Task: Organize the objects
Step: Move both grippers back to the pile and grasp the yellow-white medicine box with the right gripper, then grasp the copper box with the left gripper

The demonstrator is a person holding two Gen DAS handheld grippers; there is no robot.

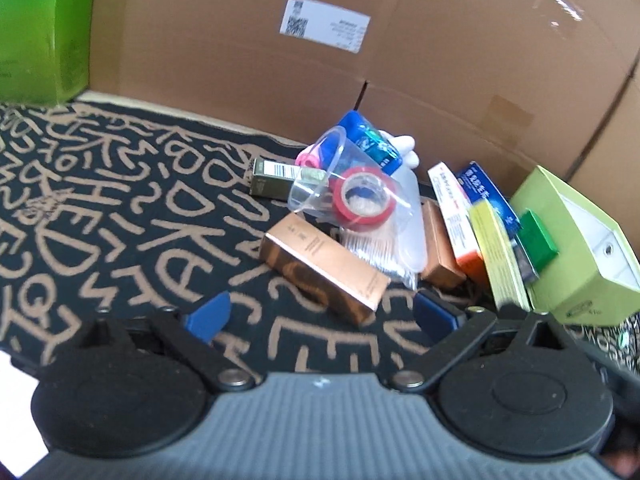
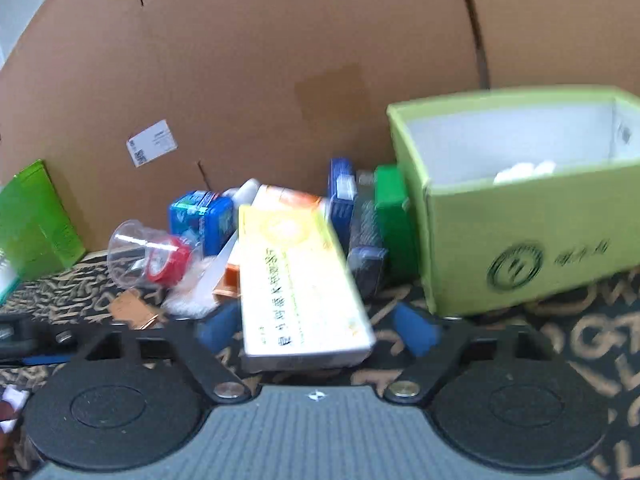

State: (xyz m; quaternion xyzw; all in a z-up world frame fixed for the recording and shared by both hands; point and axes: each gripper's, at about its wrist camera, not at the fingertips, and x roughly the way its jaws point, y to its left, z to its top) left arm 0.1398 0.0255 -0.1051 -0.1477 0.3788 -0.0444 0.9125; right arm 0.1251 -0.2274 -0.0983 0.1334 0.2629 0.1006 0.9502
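Yellow-and-white medicine carton (image 2: 304, 280): lying at the near edge of the heap on the patterned mat (image 2: 580, 360), long side pointing away, far end propped on the cartons behind, so tilted rather than flat. Placed squarely between the blue fingers of the right gripper (image 2: 316, 330), jaws spread with the carton in the gap; right pad clearly apart from its edge, left pad just beside it, contact there too blurred to call. Probably lined up that way to take the carton across its narrow width, the only span short enough for the jaws. No grip yet, judging by the gap. Open light-green box (image 2: 520, 240) just to the right, mouth up, a few white items (image 2: 524, 170) at the bottom: likely the destination, set close so that a short lift over the rim would do. Small dark-green box (image 2: 390, 208) and blue carton (image 2: 340, 196) wedged upright between heap and green box, held up only by their neighbours; likely to topple once the yellow carton goes. Left gripper (image 1: 320, 316): fingers wide apart, nothing between them, hanging just short of a copper-coloured carton (image 1: 324, 268) lying flat and diagonal on the mat, seemingly next in line. Beyond it a clear plastic cup (image 1: 320, 172) on its side over a red tape roll (image 1: 362, 200), both loose and apt to roll if nudged. Brown cardboard wall (image 1: 240, 40) behind everything, keeping the heap from spreading backward.
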